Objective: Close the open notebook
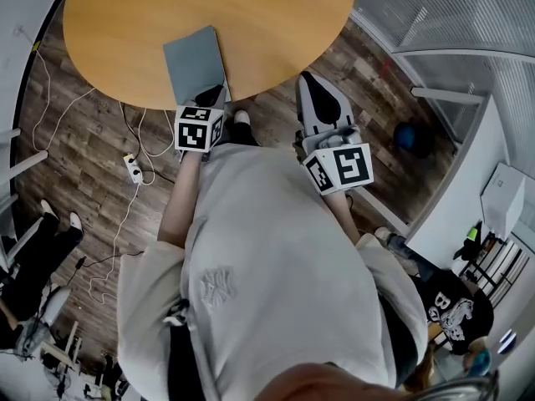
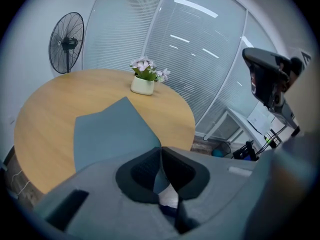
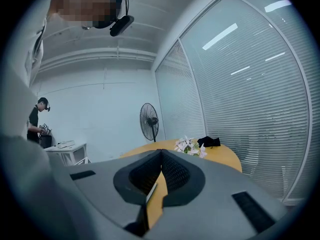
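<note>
With the notebook (image 1: 194, 63) lying flat, cover up, at the table's (image 1: 109, 48) near edge (apparently already closed), the left gripper (image 1: 211, 97) hangs by its near corner, jaws pressed together and empty, and the right gripper (image 1: 313, 86), likewise pressed together, is off-table; next: withdraw both.

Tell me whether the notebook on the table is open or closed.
Closed: the notebook lies flat on the table, showing only its grey cover, with no pages visible.
</note>
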Demonstrator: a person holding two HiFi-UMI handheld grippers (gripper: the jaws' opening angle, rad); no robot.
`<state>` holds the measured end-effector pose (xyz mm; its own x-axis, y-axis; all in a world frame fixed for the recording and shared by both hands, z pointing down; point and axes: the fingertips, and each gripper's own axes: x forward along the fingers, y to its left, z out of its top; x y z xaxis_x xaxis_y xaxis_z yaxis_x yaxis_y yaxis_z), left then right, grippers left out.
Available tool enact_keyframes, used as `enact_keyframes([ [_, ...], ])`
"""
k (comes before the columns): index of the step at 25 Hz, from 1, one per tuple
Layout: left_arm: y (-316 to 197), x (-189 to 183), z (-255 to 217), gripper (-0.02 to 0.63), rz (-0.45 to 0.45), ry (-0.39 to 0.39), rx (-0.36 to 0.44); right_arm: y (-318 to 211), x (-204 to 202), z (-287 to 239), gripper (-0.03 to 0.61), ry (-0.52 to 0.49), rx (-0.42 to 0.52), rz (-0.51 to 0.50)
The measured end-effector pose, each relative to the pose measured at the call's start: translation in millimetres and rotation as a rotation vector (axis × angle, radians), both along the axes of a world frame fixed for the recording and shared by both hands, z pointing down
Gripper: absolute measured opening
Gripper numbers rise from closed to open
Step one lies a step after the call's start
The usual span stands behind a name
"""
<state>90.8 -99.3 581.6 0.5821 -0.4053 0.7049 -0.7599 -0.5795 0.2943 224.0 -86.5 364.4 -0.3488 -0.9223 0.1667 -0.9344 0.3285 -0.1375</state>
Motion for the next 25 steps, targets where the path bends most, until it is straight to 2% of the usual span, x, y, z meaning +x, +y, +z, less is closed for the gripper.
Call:
enact_keyframes([
  [5, -2, 15, 19, 0.035, 0.045, -0.033, -0.030, -1, 5, 1, -0.006, -0.004, -0.004, 0.014],
  [10, -3, 17, 37, 0.043, 0.054, -0.048, -0.062, -3, 6, 3, -0.006, 0.003, -0.008, 0.031],
  [15, -3, 19, 41, 0.046, 0.057, -0.076, -0.063, -6, 7, 1, -0.006, 0.008, -0.003, 0.036],
  [20, -2, 20, 35, 0.055, 0.061, -0.044, -0.040, -8, 5, -2, -0.006, 0.009, 0.000, 0.033],
  [22, 2, 22, 33, 0.084, 0.071, 0.012, -0.044, -7, 3, -1, -0.006, 0.009, -0.002, 0.031],
  [23, 5, 23, 33, 0.135, 0.080, 0.045, -0.063, -7, 3, -1, -0.006, 0.009, -0.002, 0.030],
  [24, 9, 25, 34, 0.218, 0.089, 0.076, -0.087, -6, 2, -1, -0.006, 0.009, -0.002, 0.028],
  [25, 11, 27, 34, 0.241, 0.093, 0.098, -0.103, -6, 2, -1, -0.006, 0.009, -0.002, 0.026],
])
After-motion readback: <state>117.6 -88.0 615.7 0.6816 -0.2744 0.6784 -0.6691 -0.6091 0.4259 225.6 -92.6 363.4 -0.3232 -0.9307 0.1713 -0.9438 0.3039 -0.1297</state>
